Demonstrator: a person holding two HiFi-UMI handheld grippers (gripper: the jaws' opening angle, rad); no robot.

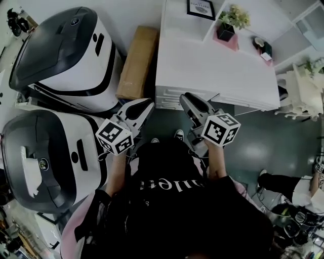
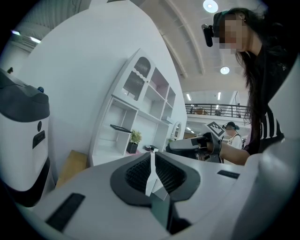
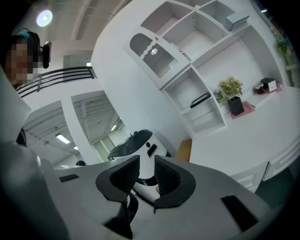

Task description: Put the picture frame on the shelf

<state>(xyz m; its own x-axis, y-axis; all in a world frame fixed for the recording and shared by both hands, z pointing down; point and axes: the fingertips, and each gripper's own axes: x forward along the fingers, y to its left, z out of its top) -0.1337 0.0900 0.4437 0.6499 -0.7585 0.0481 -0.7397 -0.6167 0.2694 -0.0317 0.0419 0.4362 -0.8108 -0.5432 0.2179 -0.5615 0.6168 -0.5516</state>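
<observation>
1. Head view: the picture frame (image 1: 200, 8) is seen on the shelf (image 1: 174, 20). Both grippers are held near the body, presumably because the placing is done.
2. Left gripper view: the left gripper (image 2: 152, 157) is seen pressed together, empty.
3. Right gripper view: the right gripper (image 3: 147, 164) is held slightly apart, with nothing between.

Both forearms (image 1: 117, 174) extended forward, side by side. The left gripper (image 1: 146, 106) is roughly level, jaws pressed together, nothing between. The right gripper (image 1: 188, 98) is tipped slightly down, jaws a little apart, empty.
</observation>
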